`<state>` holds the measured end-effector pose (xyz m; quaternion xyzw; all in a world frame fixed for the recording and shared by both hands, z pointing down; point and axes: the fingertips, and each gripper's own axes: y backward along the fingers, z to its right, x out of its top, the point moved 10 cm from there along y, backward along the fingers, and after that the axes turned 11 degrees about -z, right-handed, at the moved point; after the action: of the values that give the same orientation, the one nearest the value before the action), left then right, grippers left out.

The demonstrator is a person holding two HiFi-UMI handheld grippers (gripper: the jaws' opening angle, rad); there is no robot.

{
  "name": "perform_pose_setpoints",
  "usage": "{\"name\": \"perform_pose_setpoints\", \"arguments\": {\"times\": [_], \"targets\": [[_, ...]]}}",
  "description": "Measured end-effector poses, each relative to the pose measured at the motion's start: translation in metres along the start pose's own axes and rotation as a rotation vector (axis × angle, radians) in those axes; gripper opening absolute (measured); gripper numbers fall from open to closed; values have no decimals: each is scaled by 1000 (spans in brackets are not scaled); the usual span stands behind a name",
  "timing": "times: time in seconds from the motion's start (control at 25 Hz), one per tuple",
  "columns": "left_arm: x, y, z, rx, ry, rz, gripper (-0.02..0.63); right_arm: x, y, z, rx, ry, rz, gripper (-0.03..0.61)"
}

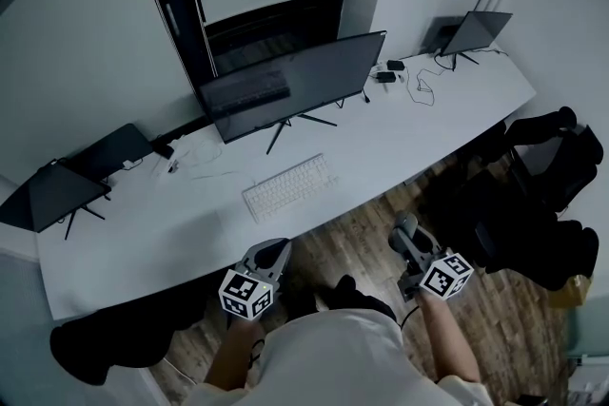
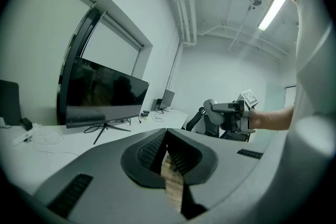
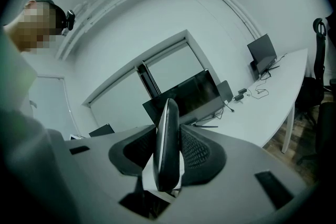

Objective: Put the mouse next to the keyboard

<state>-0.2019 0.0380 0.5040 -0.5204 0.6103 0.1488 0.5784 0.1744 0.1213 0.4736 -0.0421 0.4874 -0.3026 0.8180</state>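
Now carrying mouse (image 3: 168,157), pinched in right hand-held gripper (image 3: 168,110); left hand-held gripper (image 2: 166,134) pressed together, empty; next, set down on bench (image 1: 181,228) right of keyboard (image 1: 290,187).

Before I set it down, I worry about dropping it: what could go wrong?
The mouse stands on edge between the jaws of the right gripper, so it could slip or land tilted. The gripper is over the floor, short of the desk, so a slip now likely means a fall.

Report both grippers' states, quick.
Left gripper: closed, nothing between its fingers.
Right gripper: closed on the mouse, held on edge.
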Motion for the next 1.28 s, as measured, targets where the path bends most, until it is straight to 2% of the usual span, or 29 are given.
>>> {"name": "perform_pose_setpoints", "arguments": {"times": [0.44,1.28], "targets": [[10,-21,-6,42,6,-13,17,14,-29,31,44,-2,-15,149],[57,-120,-8,186,82,2,17,99,-107,140,184,46,-141,149]]}}
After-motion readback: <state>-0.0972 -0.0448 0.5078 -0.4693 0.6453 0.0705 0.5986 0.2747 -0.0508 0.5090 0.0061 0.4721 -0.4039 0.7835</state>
